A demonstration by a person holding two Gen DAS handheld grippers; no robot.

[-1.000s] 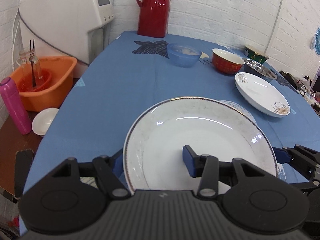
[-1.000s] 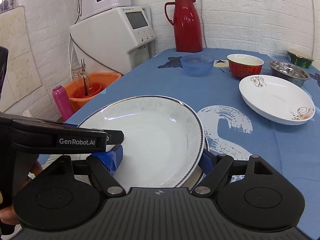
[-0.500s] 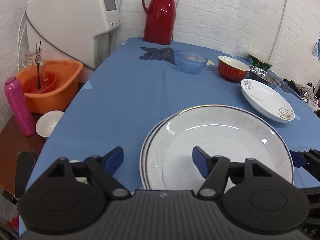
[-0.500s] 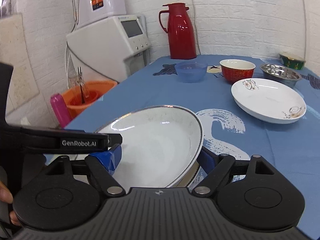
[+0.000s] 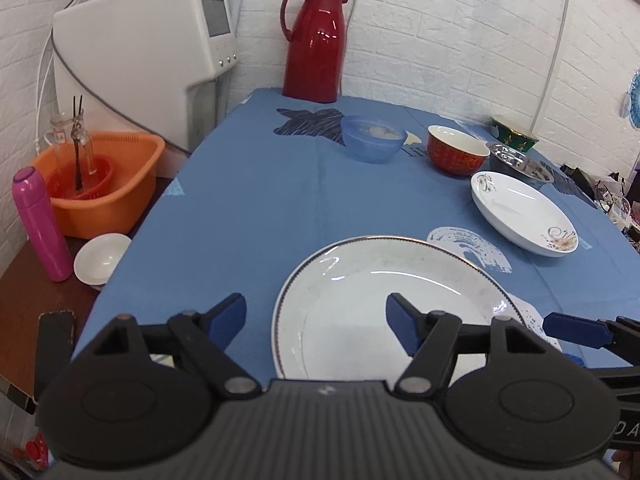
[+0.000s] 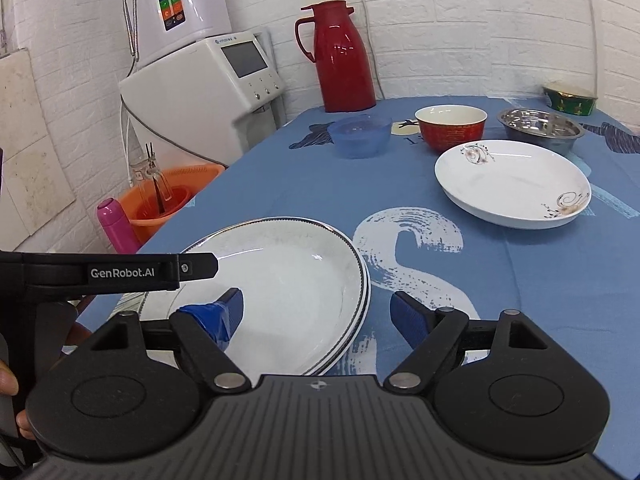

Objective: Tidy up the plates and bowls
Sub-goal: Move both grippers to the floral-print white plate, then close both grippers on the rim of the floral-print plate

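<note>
The left gripper (image 5: 316, 314) has its blue-tipped fingers spread wide apart with nothing between them. Its left finger (image 5: 226, 316) hangs over bare blue tablecloth (image 5: 256, 208), while its right finger (image 5: 402, 316) hangs over the white inside of the stacked plates (image 5: 384, 300); the plates' left rim falls in the gap between the two tips, and whether either tip touches the stack cannot be told.

The right gripper (image 6: 316, 314) is also spread wide and grips nothing. Its left finger (image 6: 230, 308) sits above the plate stack (image 6: 288, 272), its right finger (image 6: 408, 316) over the tablecloth (image 6: 280, 184) just past the stack's right rim, so that rim lies between the tips. Two gold-edged rims show there, one atop the other. The left gripper's body crosses the left edge of this view, with part of a hand (image 6: 8, 380) on it.

Farther back and to the right lies a white flower-patterned dish (image 6: 512, 182), apart from the stack. Behind it stand a blue bowl (image 6: 360, 136), a red bowl (image 6: 450, 126), a steel bowl (image 6: 540, 126) and a green bowl (image 6: 570, 98), with a red jug (image 6: 340, 56) at the wall.
</note>
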